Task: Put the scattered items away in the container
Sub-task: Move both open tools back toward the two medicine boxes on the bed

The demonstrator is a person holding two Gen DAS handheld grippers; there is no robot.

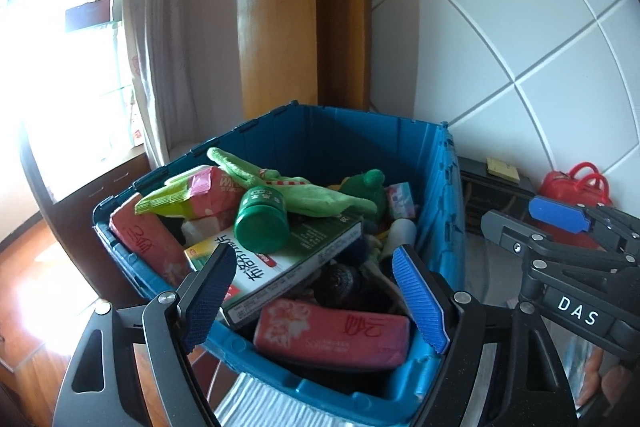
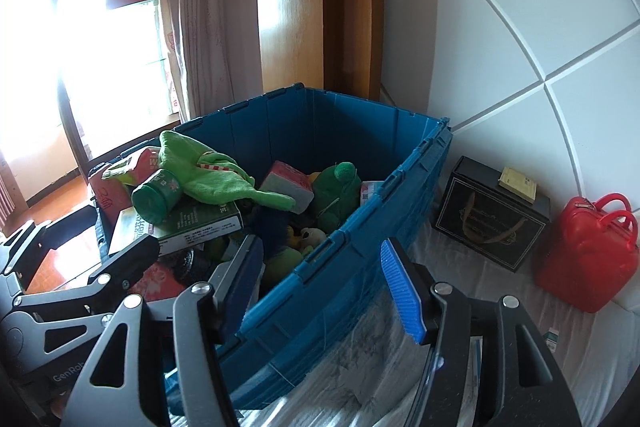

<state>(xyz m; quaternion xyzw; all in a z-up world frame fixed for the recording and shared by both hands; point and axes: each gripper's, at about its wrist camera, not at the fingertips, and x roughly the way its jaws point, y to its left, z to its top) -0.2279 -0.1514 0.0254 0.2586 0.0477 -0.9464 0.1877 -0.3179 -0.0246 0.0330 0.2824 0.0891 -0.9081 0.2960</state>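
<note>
A blue crate [image 1: 340,139] [image 2: 380,227] holds the tidied items. On top lie a green jar [image 1: 262,223] [image 2: 158,197], a green plush frog [image 1: 280,183] [image 2: 216,179] and a green-and-white box [image 1: 288,259] [image 2: 188,223]. A pink tissue pack [image 1: 332,335] lies at the near wall. My left gripper [image 1: 316,301] [image 2: 80,247] hangs open over the crate's near corner with nothing between its blue pads. My right gripper [image 2: 322,287] [image 1: 536,227] is open too, straddling the crate's right rim without touching it.
A black gift box [image 2: 492,223] and a red bag [image 2: 588,251] [image 1: 572,187] stand to the right of the crate against the white panelled wall [image 2: 520,27]. White sheeting [image 2: 480,307] covers the surface there. A curtain [image 1: 172,47] and a wooden door frame [image 1: 280,7] rise behind.
</note>
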